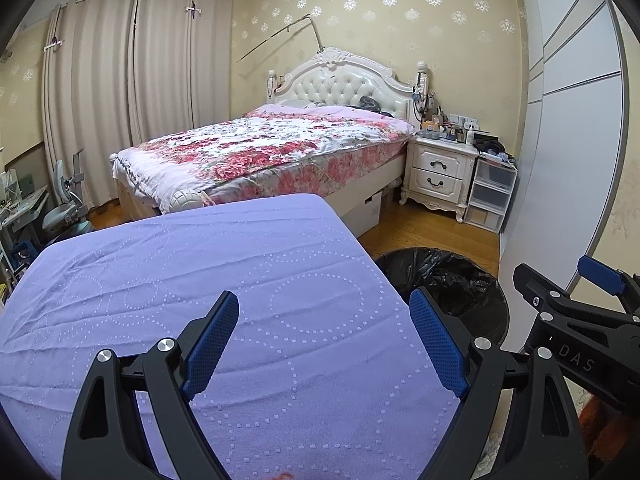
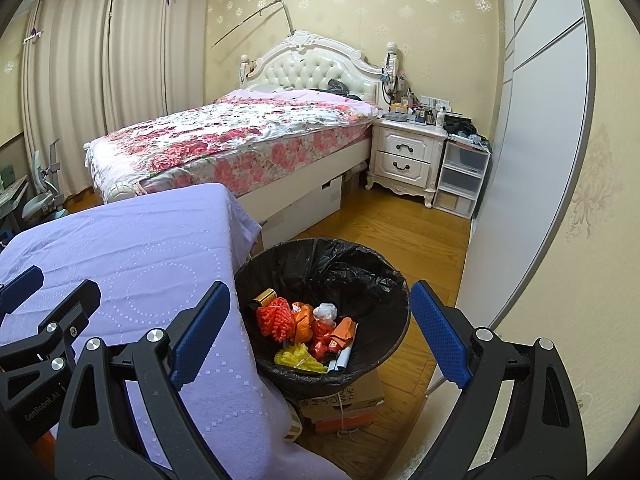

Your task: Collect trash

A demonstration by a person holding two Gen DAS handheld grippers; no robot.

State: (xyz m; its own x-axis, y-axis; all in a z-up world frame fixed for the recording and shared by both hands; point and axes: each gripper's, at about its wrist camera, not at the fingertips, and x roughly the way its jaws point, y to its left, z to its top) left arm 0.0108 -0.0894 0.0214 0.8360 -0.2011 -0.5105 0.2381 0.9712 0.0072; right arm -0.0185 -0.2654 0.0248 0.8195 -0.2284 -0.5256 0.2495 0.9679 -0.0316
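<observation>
A round bin with a black liner point(image 2: 360, 276) stands on the floor at the right edge of a table under a purple cloth point(image 2: 120, 248). In it lie an orange mesh bundle point(image 2: 276, 318), a yellow bundle point(image 2: 298, 358), a white crumpled wad point(image 2: 326, 312) and orange wrappers point(image 2: 342, 330). My right gripper point(image 2: 320, 288) hangs open above the bin with nothing between its fingers. Over the purple cloth point(image 1: 180, 260), my left gripper point(image 1: 324, 300) is open and holds nothing. The bin point(image 1: 448, 280) shows beside it, its contents hidden there.
The bin rests on cardboard boxes point(image 2: 344, 400). A floral bed point(image 1: 260, 152) lies beyond the table, with a white nightstand point(image 1: 438, 172) and plastic drawers point(image 1: 490, 192) to its right. A sliding wardrobe door point(image 1: 568, 140) runs along the right. A chair point(image 1: 68, 204) sits far left.
</observation>
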